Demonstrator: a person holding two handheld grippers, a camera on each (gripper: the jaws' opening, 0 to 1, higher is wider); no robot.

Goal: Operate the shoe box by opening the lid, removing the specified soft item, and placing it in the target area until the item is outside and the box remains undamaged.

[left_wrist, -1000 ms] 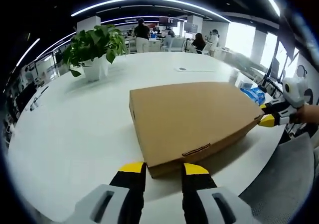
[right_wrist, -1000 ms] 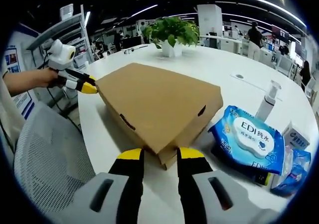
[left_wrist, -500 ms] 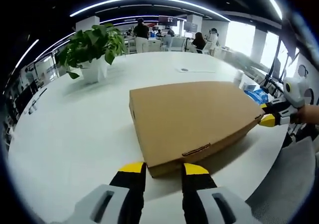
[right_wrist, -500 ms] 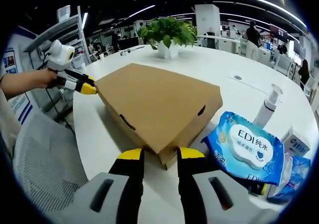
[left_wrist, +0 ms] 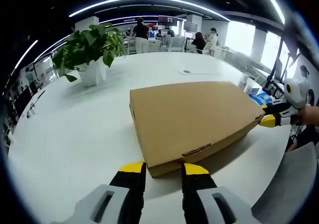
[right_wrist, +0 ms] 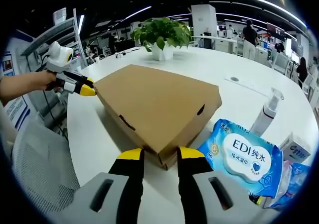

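A shut brown cardboard shoe box (left_wrist: 192, 119) lies flat on the white table (left_wrist: 75, 134). My left gripper (left_wrist: 164, 169) is low at the box's near corner, jaws open, with one yellow tip on each side of that corner. In the right gripper view the same box (right_wrist: 159, 104) fills the middle. My right gripper (right_wrist: 160, 155) stands open, straddling the opposite corner. The right gripper (left_wrist: 271, 119) also shows at the box's far right corner in the left gripper view. The left gripper (right_wrist: 82, 88), held by a hand, shows at the box's left corner in the right gripper view. The lid is down and the contents are hidden.
A potted plant (left_wrist: 89, 50) stands at the back left of the table. Right of the box lie a blue wet-wipes pack (right_wrist: 244, 154), a pump bottle (right_wrist: 264, 117) and a small carton (right_wrist: 295, 147). A grey mesh chair (right_wrist: 40, 169) sits at the table edge. People stand far behind.
Both grippers stay at their box corners and the box has not moved. The two views have only drifted slightly with the hands.
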